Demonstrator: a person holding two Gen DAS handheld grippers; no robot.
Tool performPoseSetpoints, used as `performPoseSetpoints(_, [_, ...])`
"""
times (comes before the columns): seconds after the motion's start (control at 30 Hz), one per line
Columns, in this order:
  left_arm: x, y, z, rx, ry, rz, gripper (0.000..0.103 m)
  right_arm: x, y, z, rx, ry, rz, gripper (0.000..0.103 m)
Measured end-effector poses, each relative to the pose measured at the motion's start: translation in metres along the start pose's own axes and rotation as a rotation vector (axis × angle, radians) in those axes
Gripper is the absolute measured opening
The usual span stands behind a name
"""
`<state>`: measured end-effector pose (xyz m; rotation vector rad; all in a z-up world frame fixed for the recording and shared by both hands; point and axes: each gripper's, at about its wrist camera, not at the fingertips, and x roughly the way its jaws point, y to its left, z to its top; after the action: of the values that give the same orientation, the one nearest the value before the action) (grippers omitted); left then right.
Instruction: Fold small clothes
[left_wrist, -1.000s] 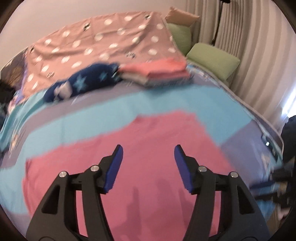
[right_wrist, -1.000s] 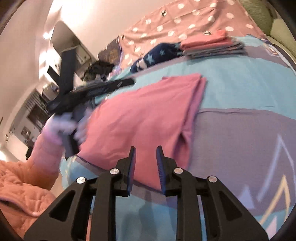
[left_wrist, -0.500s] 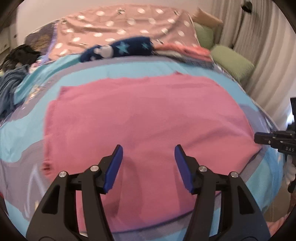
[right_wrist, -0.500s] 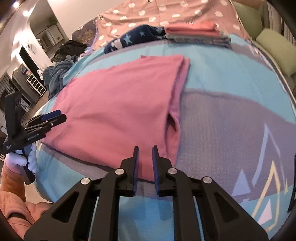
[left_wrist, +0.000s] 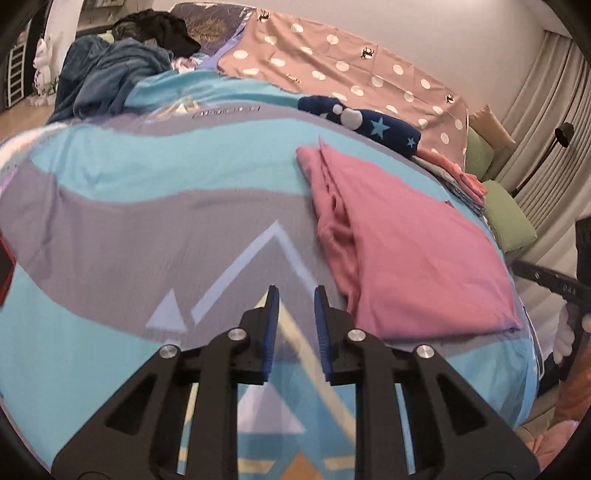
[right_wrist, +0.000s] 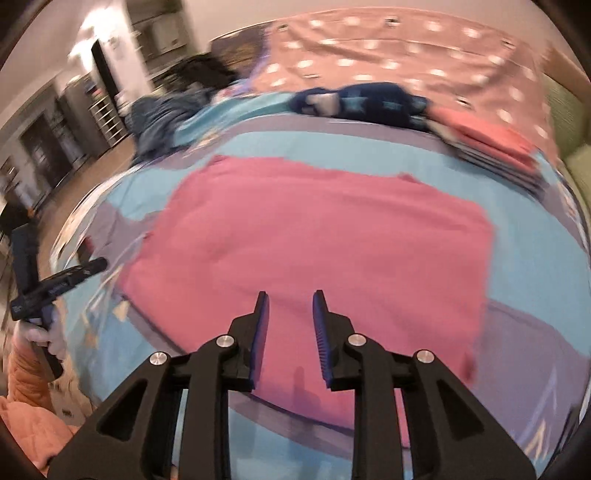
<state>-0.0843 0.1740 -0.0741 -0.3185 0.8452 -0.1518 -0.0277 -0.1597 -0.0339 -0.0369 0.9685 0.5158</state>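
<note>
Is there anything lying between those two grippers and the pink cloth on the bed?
Nothing visible. The right gripper, its jaws opening with nothing between them, looks straight onto the pink cloth. The left gripper, jaws closing on nothing, has only bare bedspread before the cloth.

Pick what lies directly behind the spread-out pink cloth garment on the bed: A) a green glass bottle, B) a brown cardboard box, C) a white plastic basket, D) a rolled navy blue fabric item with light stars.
D: the rolled navy blue fabric item with light stars lies just beyond the far edge of the pink cloth garment.
</note>
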Motion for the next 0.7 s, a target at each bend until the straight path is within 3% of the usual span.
performPoseSetpoints(0.2, [0.010,-0.006,-0.008,0.037,0.029,-0.136,0.020,0.032,0.075,0.007,-0.190,0.084,0.106,0.025])
performPoseSetpoints(0.3, [0.021,-0.017,-0.006,0.061,0.043,-0.189,0.022,0.042,0.109,-0.001,-0.309,0.117,0.114,0.029])
performPoseSetpoints(0.33, [0.025,-0.019,-0.006,0.063,0.051,-0.208,0.022,0.044,0.117,-0.002,-0.339,0.127,0.117,0.033])
performPoseSetpoints(0.5, [0.040,-0.024,-0.012,0.053,0.090,-0.256,0.025,0.051,0.126,-0.001,-0.358,0.156,0.127,0.035])
performPoseSetpoints(0.53, [0.041,-0.023,-0.012,0.048,0.088,-0.258,0.024,0.053,0.125,0.000,-0.352,0.159,0.125,0.035])
performPoseSetpoints(0.57, [0.041,-0.021,-0.010,0.031,0.081,-0.267,0.007,0.055,0.124,0.002,-0.345,0.162,0.119,0.035])
performPoseSetpoints(0.7, [0.012,-0.009,0.004,-0.047,0.018,-0.340,0.004,0.057,0.117,0.003,-0.316,0.163,0.113,0.035])
